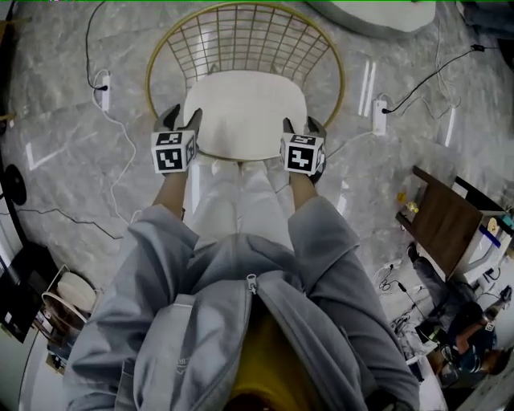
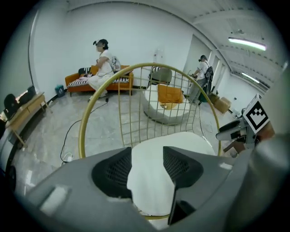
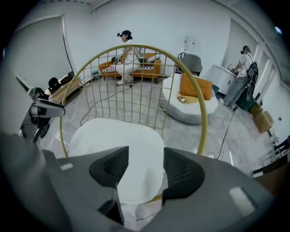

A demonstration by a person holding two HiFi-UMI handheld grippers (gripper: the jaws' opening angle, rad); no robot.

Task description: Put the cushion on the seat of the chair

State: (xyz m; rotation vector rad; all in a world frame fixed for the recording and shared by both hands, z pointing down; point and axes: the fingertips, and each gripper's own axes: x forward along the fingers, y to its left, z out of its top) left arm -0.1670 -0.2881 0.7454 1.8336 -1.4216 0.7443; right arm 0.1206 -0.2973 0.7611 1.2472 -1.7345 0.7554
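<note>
A white cushion point(image 1: 245, 112) lies flat on the seat of a gold wire chair point(image 1: 241, 32). My left gripper point(image 1: 181, 119) hovers at the cushion's left edge and my right gripper point(image 1: 303, 126) at its right edge. In the left gripper view the left gripper point(image 2: 147, 165) has its jaws apart, and the cushion point(image 2: 149, 190) shows below the gap, untouched by the pads. The right gripper point(image 3: 146, 167) also stands open above the cushion point(image 3: 118, 136), which fills the seat inside the chair's hoop point(image 3: 136, 52).
Cables and white power strips point(image 1: 103, 88) lie on the marble floor on both sides of the chair. A wooden table point(image 1: 446, 217) stands at the right, a round white seat point(image 1: 385, 12) behind. People and an orange sofa point(image 2: 97, 79) are farther off.
</note>
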